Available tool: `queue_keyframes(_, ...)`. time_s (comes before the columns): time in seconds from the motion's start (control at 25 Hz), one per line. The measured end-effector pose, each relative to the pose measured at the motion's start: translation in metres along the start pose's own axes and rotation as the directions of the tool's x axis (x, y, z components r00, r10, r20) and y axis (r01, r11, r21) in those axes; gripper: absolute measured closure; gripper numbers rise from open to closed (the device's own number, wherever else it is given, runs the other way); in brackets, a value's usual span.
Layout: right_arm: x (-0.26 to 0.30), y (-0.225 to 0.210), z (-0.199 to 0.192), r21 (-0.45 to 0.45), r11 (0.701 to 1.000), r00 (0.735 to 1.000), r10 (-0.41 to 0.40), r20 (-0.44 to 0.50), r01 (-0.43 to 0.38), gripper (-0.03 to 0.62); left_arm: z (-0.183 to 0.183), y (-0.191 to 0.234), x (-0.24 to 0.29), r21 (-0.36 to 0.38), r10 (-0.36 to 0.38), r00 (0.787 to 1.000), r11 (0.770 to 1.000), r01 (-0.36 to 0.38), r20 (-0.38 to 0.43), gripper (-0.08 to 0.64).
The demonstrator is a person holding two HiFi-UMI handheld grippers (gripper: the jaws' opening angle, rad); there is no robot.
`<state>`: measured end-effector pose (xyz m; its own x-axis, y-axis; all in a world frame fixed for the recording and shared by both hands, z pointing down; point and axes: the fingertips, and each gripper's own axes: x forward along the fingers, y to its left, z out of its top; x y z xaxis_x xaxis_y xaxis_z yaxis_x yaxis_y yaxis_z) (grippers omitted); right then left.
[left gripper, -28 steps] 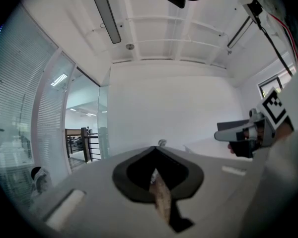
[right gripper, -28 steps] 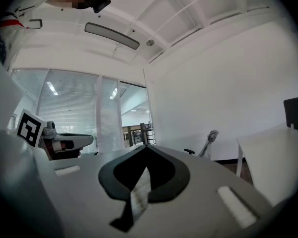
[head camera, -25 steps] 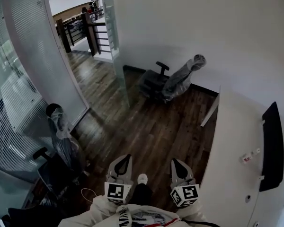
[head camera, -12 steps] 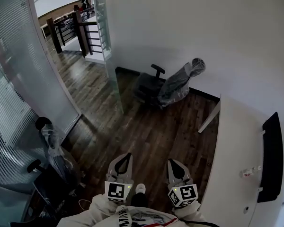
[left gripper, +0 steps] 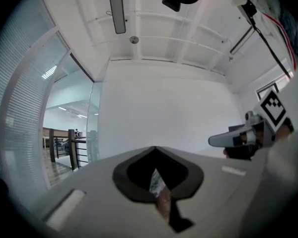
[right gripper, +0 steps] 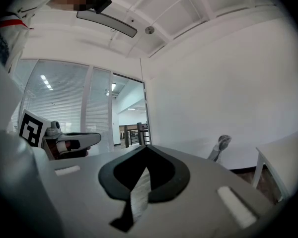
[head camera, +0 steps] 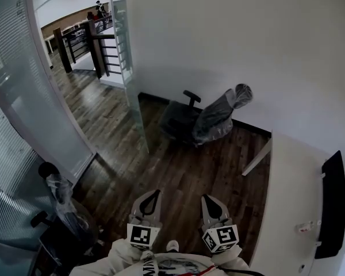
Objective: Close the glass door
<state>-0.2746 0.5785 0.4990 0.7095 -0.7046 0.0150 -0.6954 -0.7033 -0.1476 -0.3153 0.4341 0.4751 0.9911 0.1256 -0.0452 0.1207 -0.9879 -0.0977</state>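
Both grippers are held side by side, low in front of the person and pointing level into the room. The left gripper [head camera: 152, 194] is clenched on nothing, its jaws meeting at the tips. The right gripper [head camera: 207, 199] is the same, pressed together and empty.

The glass door [head camera: 131, 91] stands open at about 11 o'clock, well apart from both grippers. It is swung into the room, with its free edge running down to the wooden floor [head camera: 178, 171]. Beyond it the doorway opens onto a corridor with a dark railing [head camera: 100, 48].

A frosted glass wall [head camera: 23, 96] closes off the 9 to 10 o'clock side, and a plastic-wrapped chair [head camera: 60, 191] stands at its foot. At 12 to 1 o'clock a second wrapped office chair [head camera: 198, 119] sits against the white wall [head camera: 247, 39], near the door's free edge. The white bench [head camera: 287, 211] fills the 3 o'clock side and carries a dark monitor [head camera: 333, 206]. Bare floor stretches from the grippers towards the door.
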Motion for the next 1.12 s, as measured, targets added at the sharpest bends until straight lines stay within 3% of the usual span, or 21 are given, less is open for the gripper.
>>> queue_keyframes(0.52, 0.055, -0.043, 0.002, 0.016, 1.0, 1.0, -0.009, -0.002, 0.009, 0.589, -0.011, 0.013, 0.068, 0.006, -0.031, 1.0, 0.999, 0.031, 0.0, 0.56)
queue_keyframes(0.8, 0.121, -0.087, 0.007, 0.011, 0.999, 0.999, 0.053, 0.002, -0.053, 0.591, -0.019, 0.028, 0.136, -0.012, 0.016, 0.999, 1.0, -0.016, -0.031, 0.56)
queue_keyframes(1.12, 0.198, -0.152, 0.014, -0.005, 0.992, 0.992, 0.127, -0.021, -0.127, 0.589, -0.039, 0.048, 0.232, 0.015, 0.087, 0.995, 0.996, -0.087, -0.056, 0.559)
